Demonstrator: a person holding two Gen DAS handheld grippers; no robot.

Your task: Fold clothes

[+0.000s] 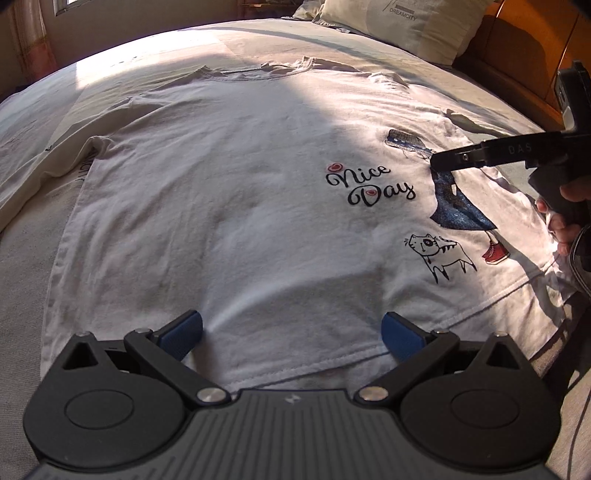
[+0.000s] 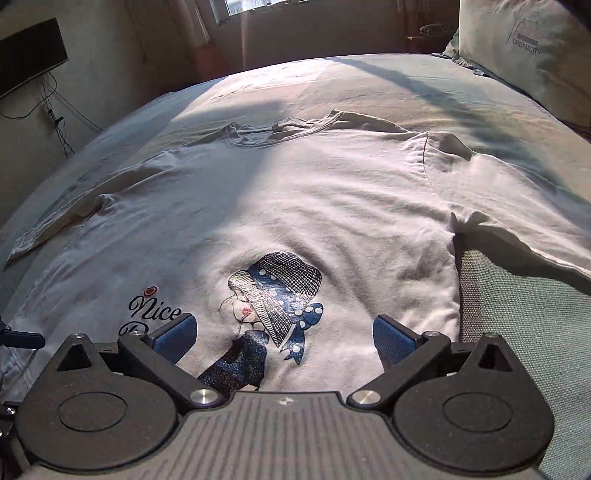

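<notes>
A T-shirt (image 1: 229,192) is spread flat on a bed (image 1: 37,258), its collar (image 1: 255,72) turned toward the pillow (image 1: 402,26) at the far end. The left gripper (image 1: 291,334) is held over the hem (image 1: 314,365); the right gripper (image 2: 284,334) is held over the printed figure (image 2: 273,295), to the right.

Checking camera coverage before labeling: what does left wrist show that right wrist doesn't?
Left wrist only: the cat drawing, the shirt's bottom hem, the full "Nice Day" lettering, and the right claw over the print. Right wrist only: the hatted girl's head, a wall screen, the right sleeve. Both: the white T-shirt flat on the bed, a pillow, open claws.
</notes>
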